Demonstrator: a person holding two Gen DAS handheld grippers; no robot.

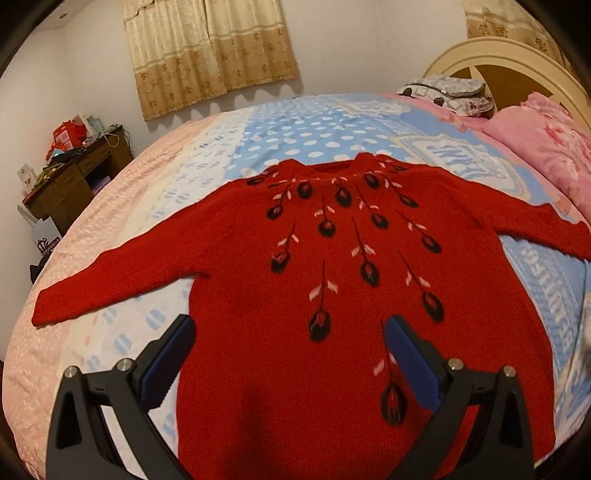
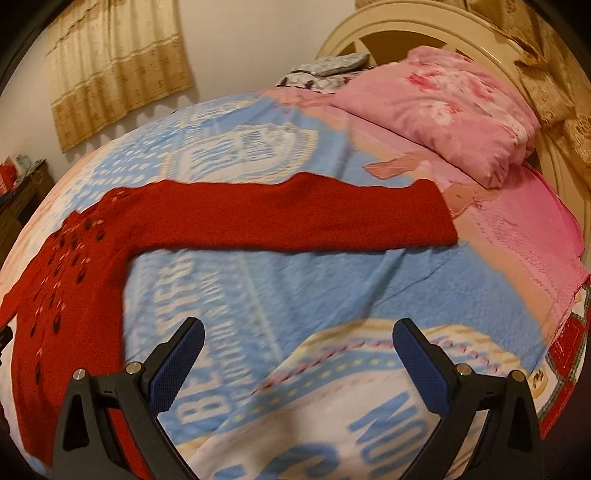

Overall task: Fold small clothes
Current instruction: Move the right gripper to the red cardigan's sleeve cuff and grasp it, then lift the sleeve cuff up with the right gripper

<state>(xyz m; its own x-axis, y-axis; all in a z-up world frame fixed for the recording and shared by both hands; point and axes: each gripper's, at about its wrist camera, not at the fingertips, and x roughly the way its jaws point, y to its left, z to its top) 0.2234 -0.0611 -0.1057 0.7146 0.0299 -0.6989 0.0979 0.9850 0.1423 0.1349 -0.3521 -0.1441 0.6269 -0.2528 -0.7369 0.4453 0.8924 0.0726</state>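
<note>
One red sweater [image 1: 332, 266] lies flat and face up on the bed sheet [image 1: 295, 125], both sleeves stretched out to the sides. Its front carries black-and-red drop-shaped motifs with pale leaves, roughly sixteen that can be counted from the left wrist view.

The left gripper [image 1: 288, 328] hovers above the sweater's lower body with its two fingers spread wide and nothing between them; its left finger sits over the sweater's side edge, its right finger over the knit. The neckline lies straight ahead of it, far from the fingertips.

The right gripper [image 2: 297, 332] is also spread wide and holds nothing. It hangs over bare sheet, with the sweater's body off to its left and one sleeve [image 2: 295, 218] running across ahead of it, the cuff ending ahead and to the right. Open sheet lies between its fingers and that sleeve.

One pink floral pillow [image 2: 454, 110] sits ahead and right, against a cream headboard [image 2: 424, 22]. One folded grey patterned cloth [image 1: 443, 88] lies beside the pillow. A curtain [image 1: 210, 51] hangs on the far wall, and a cluttered wooden desk [image 1: 74, 177] stands beyond the bed's left edge.

Printed letters on the sheet are blurred; only fragments such as "BE" and "NO" can be read.
</note>
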